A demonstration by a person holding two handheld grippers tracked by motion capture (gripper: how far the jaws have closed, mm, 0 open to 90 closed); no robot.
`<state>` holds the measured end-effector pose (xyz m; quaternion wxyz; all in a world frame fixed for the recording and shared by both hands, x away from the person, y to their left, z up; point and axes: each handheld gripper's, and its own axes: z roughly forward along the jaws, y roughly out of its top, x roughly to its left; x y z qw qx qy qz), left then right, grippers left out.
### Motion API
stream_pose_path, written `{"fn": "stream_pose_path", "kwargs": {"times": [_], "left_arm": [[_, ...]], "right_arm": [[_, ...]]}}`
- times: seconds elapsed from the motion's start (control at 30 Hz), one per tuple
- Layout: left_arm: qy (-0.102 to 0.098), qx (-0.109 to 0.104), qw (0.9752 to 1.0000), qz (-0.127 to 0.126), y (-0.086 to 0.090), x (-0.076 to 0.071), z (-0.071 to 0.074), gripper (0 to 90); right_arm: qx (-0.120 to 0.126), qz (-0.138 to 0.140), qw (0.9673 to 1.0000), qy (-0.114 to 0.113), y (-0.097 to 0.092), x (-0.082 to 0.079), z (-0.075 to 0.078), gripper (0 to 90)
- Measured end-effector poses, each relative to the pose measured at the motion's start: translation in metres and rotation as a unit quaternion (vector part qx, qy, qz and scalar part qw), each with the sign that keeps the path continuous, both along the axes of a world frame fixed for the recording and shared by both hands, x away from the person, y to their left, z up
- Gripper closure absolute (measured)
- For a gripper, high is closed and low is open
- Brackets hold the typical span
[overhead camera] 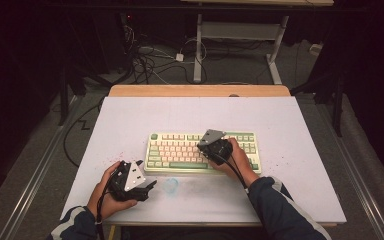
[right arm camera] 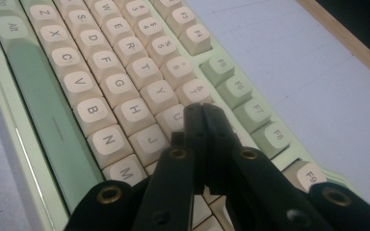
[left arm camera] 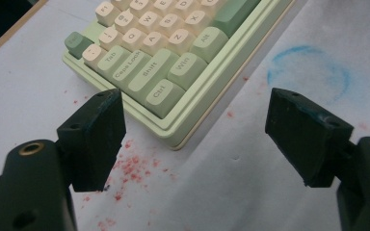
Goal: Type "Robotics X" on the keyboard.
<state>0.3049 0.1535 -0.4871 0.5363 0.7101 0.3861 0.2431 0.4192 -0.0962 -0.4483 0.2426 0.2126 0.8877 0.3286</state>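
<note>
Left gripper (left arm camera: 195, 139) idles with its jaws spread wide, empty, the pale green keyboard with cream keycaps (left arm camera: 173, 53) just ahead of them. Right gripper (right arm camera: 203, 118) is pinched closed over the U key (right arm camera: 173, 117); looks like key-poking, so next it wants a short straight dab down.

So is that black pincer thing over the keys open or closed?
Closed. In the right gripper view, the right gripper has its two black jaws pressed together with nothing between them, tips over the keyboard near the U key.
</note>
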Motion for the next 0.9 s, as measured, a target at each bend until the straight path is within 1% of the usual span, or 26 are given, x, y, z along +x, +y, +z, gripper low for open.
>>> {"fn": "stream_pose_path", "kwargs": {"times": [0.03,0.1,0.17,0.2,0.3,0.43,0.5,0.57,0.6,0.63,0.67,0.73,0.9], "left_arm": [[0.0,0.001,1.0,-0.001,0.0,0.0,0.0,20.9],[0.001,0.003,1.0,-0.002,0.0,0.0,-0.001,20.9],[0.002,0.002,1.0,-0.002,0.0,0.0,-0.001,20.9],[0.003,0.003,1.0,-0.001,0.0,0.0,-0.001,20.9],[0.003,0.005,1.0,-0.002,-0.001,0.0,-0.001,20.9],[0.003,0.007,1.0,-0.002,0.0,-0.001,-0.001,20.9],[0.003,0.005,1.0,-0.002,0.0,0.0,-0.001,20.9],[0.005,0.007,1.0,-0.003,0.0,0.0,-0.002,20.9],[0.006,0.011,0.9999,-0.003,0.0,0.0,-0.002,20.9],[0.007,0.011,0.9999,-0.005,0.0,0.0,-0.002,20.9],[0.007,0.011,0.9999,-0.005,-0.001,0.0,-0.003,20.9],[0.005,0.012,0.9999,-0.007,-0.002,-0.001,-0.003,20.9],[0.007,0.011,0.9999,-0.005,-0.001,0.0,-0.003,20.9]], "right_arm": [[-0.007,0.003,1.0,-0.002,0.0,0.001,-0.001,90.0],[-0.008,0.0,1.0,0.0,0.001,0.001,-0.001,90.0],[-0.013,0.003,0.9999,-0.001,0.002,0.001,-0.002,90.0],[-0.017,0.0,0.9998,0.007,0.002,0.001,-0.003,90.0],[-0.023,-0.003,0.9997,0.009,0.002,0.001,-0.002,90.0],[-0.012,-0.003,0.9998,0.014,0.001,0.001,-0.002,89.5],[0.0,0.0,0.9999,0.013,-0.001,0.001,0.001,89.1],[0.0,-0.001,0.9999,0.012,-0.003,0.0,0.003,88.6],[0.007,0.0,0.9999,0.014,-0.004,0.0,0.004,88.3],[0.011,0.001,0.9999,0.012,-0.005,0.0,0.004,88.1],[0.009,0.001,0.9999,0.011,-0.005,0.0,0.005,88.0],[0.012,-0.001,0.9999,0.01,-0.006,-0.001,0.006,87.0],[0.03,-0.003,0.9995,0.002,-0.009,-0.002,0.009,82.0]]}}
